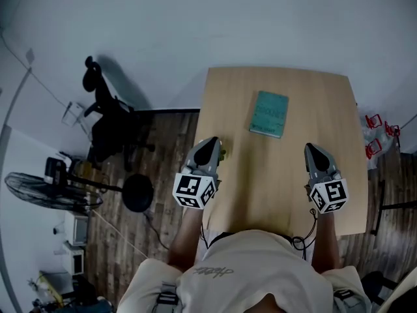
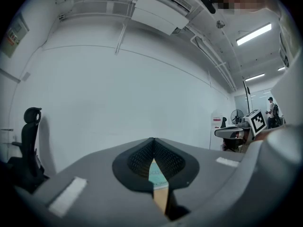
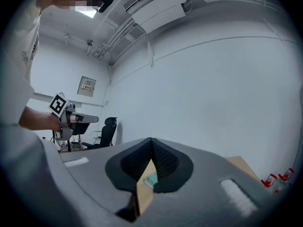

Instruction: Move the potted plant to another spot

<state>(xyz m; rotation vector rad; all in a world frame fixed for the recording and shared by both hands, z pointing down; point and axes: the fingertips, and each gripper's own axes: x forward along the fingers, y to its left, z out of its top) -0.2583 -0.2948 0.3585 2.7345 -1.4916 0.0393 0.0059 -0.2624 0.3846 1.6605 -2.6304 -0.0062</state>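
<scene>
No potted plant shows plainly in any view. Only a small green bit [image 1: 223,153] peeks out beside my left gripper [image 1: 209,141], and I cannot tell what it is. That gripper hovers over the left side of the wooden table [image 1: 293,181], jaws together with nothing between them. My right gripper [image 1: 312,148] is over the table's right side, also shut and empty. In the left gripper view, the left gripper [image 2: 153,142] has its tips meeting. The right gripper view shows the same for the right gripper [image 3: 151,142]. Both point level toward the white back wall.
A teal book [image 1: 269,113] lies on the far middle of the table. Left of the table on the wood floor stand a black office chair [image 1: 107,119], a round black stool [image 1: 137,193] and a fan [image 1: 45,191]. Red items [image 1: 374,135] sit past the right edge.
</scene>
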